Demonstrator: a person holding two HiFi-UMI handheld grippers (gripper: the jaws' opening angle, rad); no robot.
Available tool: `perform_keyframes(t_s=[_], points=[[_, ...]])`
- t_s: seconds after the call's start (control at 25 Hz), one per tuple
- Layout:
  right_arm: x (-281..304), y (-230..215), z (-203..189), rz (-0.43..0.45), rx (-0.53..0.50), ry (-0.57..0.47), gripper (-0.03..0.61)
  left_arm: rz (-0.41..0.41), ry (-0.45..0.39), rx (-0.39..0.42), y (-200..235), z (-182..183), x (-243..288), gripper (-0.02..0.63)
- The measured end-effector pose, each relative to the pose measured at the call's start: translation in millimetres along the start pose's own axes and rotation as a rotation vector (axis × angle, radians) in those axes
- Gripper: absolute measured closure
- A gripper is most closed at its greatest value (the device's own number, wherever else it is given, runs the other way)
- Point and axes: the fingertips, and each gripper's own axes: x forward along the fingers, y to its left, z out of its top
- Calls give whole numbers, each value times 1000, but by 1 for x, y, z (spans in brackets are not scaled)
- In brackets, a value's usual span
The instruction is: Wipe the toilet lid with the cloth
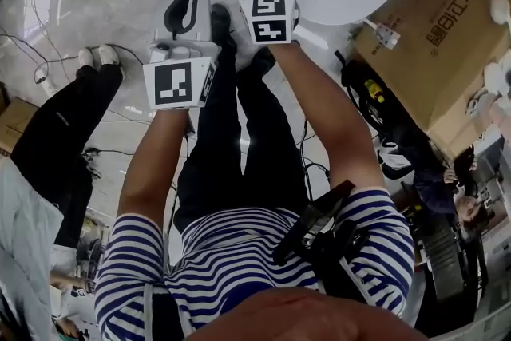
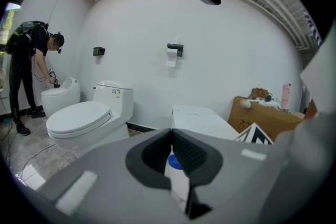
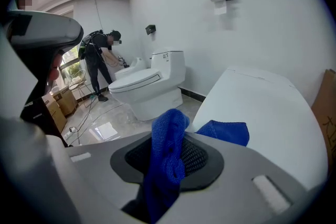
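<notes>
The toilet lid (image 3: pixel 262 107) lies just ahead and right of the right tool (image 3: pixel 169 136), with its long axis running away. That tool is clenched on the blue cloth (image 3: pixel 165 162), whose free end rests on the lid's near edge. The left tool (image 2: pixel 172 147), closed and empty, is farther off.

The left claw (image 2: pixel 172 138) has its black pads (image 2: pixel 191 153) meeting at the tips, with nothing gripped. A sliver of white and blue shows through the gap lower down. Beyond and to the left stands a white toilet (image 2: pixel 86 119) with its lid down. Farther left, a person (image 2: pixel 27 63) bends over a second toilet (image 2: pixel 60 95). Straight ahead sits a white block (image 2: pixel 202 119). A cardboard box (image 2: pixel 265 119) is to the right.
</notes>
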Motion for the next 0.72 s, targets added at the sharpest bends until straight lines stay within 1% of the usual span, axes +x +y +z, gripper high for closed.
perform_keyframes(t_s=[0.12, 0.2, 0.36, 0.52, 0.72], points=[[5, 0, 5, 8, 18, 8, 459, -1, -1, 4, 5, 9, 5, 612], [0, -5, 14, 8, 34, -9, 460, -6, -6, 9, 2, 19, 7, 612], [-37, -39, 59, -44, 91, -98, 460, -49, -44, 23, -18, 57, 20, 612], [-115, -85, 116, -98, 113, -191, 459, -110, -99, 40, -62, 120, 24, 612], [-262, -138, 187, -172, 132, -295, 459, -205, -158, 62, -135, 223, -4, 612]])
